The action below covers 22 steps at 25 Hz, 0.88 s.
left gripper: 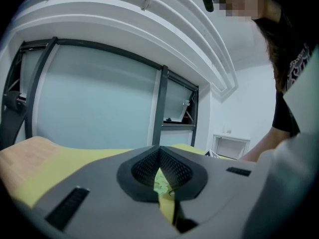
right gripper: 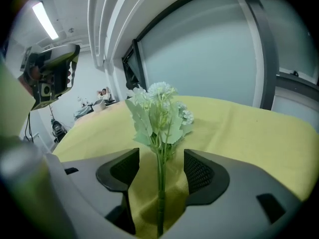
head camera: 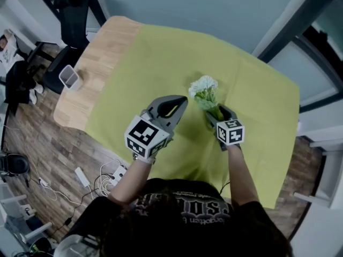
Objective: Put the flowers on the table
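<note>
Hidden: in the head view the lower stem of the small bunch of white flowers (head camera: 204, 90) is disappearing behind the right hand-held gripper (head camera: 217, 113). In the right gripper view the stem's end is running out of frame, so whether it is touching the cloth cannot be told.

The right hand-held gripper (right gripper: 160, 166) is standing released, its jaws wide apart. The thin green stem of the flowers (right gripper: 159, 118) is rising upright between the ribbed black pads (right gripper: 202, 173) and touching neither. The blooms are sitting above the tips, over the right-centre of the cloth.

The left hand-held gripper (head camera: 182, 101) is clenched on nothing – its tips (left gripper: 159, 151) are meeting, with only cloth showing through the gap behind them.

Materials: both gripper bodies are smooth grey plastic, each carrying a marker cube. The leaves are pale green and flat.

Surface: a matte yellow-green cloth (head camera: 161, 58) is covering most of the light wooden worktop (head camera: 102, 52). A small white rectangular container (head camera: 69, 78) is standing on the bare wood at the left edge.

Room: a wood-plank floor (head camera: 32, 138) is carrying a white power strip with loose cables (head camera: 83, 176) – frosted glass panels in dark frames (left gripper: 99, 103) are lining the far side.
</note>
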Each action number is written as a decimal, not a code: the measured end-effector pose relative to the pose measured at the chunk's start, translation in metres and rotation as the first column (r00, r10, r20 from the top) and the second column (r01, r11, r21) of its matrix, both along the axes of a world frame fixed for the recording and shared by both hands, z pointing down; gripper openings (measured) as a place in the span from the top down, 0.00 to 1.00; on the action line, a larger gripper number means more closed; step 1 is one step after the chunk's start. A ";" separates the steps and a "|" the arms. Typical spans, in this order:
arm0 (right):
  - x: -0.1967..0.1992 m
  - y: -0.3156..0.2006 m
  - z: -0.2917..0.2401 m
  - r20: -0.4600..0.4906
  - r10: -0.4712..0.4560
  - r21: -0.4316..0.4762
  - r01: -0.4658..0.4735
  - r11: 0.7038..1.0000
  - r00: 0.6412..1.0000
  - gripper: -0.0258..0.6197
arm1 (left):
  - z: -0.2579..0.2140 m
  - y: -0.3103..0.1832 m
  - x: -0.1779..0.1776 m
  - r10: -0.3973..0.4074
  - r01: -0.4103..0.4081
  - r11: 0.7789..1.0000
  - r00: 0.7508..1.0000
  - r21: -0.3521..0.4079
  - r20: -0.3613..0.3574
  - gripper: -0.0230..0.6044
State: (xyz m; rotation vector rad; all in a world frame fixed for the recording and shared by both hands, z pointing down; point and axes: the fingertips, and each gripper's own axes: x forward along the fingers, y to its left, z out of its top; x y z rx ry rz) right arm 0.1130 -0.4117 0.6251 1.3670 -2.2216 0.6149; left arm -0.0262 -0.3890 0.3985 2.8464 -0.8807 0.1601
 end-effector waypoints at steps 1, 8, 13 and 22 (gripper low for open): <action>0.000 0.003 0.000 0.000 -0.006 -0.002 0.006 1.000 1.000 0.53 | 0.000 0.001 0.001 0.001 -0.001 1.000 1.000 -0.001 -0.002 0.97; 0.015 0.016 -0.033 0.143 0.067 0.041 -0.073 0.996 0.988 0.53 | -0.008 0.004 0.006 -0.015 0.015 1.000 1.000 0.011 -0.004 0.97; 0.016 0.025 -0.087 0.183 0.064 0.148 -0.092 0.985 0.981 0.53 | -0.011 0.009 0.010 -0.018 0.018 1.000 1.000 0.019 -0.011 0.97; 0.020 0.056 -0.176 0.171 0.043 0.352 -0.102 0.930 0.984 0.85 | -0.020 0.030 0.032 -0.005 0.005 0.999 1.000 0.047 -0.009 0.97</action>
